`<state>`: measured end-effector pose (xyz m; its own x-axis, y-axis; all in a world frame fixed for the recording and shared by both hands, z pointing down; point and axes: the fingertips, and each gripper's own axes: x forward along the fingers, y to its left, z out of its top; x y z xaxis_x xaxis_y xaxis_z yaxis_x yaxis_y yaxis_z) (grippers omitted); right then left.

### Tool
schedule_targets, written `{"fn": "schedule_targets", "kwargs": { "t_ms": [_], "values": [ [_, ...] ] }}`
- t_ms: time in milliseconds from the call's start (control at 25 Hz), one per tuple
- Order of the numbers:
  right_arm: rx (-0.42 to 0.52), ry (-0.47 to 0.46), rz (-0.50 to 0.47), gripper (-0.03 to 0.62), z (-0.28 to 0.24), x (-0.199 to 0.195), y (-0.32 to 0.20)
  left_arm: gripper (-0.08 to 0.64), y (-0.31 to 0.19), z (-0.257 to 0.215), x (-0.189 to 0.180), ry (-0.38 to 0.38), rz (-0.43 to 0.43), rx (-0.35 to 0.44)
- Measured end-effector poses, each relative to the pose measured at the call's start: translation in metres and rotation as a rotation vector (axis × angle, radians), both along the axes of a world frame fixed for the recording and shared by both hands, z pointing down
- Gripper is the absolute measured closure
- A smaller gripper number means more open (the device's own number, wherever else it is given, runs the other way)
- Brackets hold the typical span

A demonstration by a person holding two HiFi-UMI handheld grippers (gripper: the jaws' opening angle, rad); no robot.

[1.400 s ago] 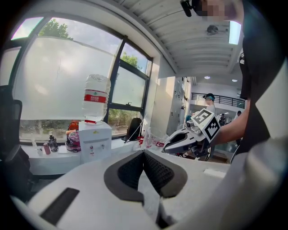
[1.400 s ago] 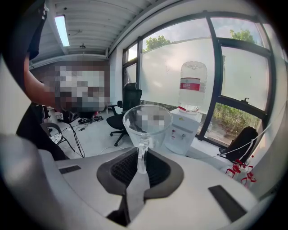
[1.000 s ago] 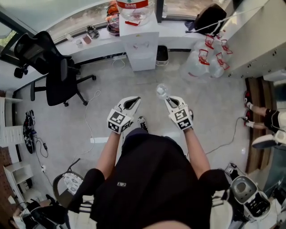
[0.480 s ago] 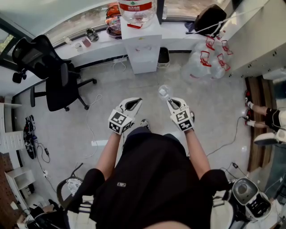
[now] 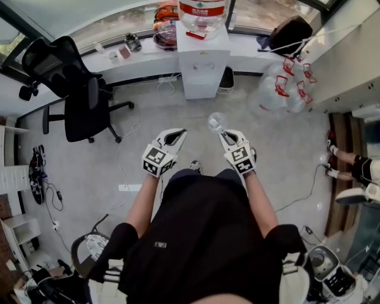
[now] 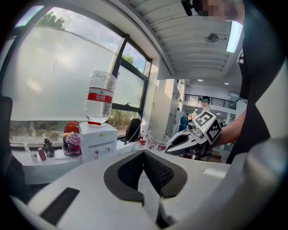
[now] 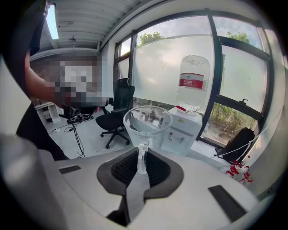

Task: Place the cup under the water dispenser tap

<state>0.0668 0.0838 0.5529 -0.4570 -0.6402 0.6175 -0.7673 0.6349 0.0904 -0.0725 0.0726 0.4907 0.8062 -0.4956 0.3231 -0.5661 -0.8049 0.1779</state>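
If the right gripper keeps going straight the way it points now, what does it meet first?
Past the cup it holds, the right gripper faces a stretch of floor, then the white water dispenser. The dispenser's front looks like the first thing met, though depth is unclear.

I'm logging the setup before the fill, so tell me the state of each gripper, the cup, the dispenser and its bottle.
right gripper: shut on the handle of the glass cup.
glass cup: upright, empty, off the floor.
left gripper: jaws together, nothing between them.
water dispenser: no cup under its taps.
water bottle: inverted on the dispenser.
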Motion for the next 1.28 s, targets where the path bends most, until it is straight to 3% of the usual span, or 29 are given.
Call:
{"fn": "schedule_targets", "kwargs": {
  "t_ms": [800,1280],
  "values": [
    [-0.054,0.019,-0.105,0.568,0.022,-0.044,-0.004,0.56,0.004,0.011,-0.077,0.009,-0.176,-0.01],
    [-0.06,0.001,-0.118,0.568,0.025,-0.038,-0.046,0.56,-0.032,0.009,-0.063,0.004,-0.181,-0.025]
  ]
}}
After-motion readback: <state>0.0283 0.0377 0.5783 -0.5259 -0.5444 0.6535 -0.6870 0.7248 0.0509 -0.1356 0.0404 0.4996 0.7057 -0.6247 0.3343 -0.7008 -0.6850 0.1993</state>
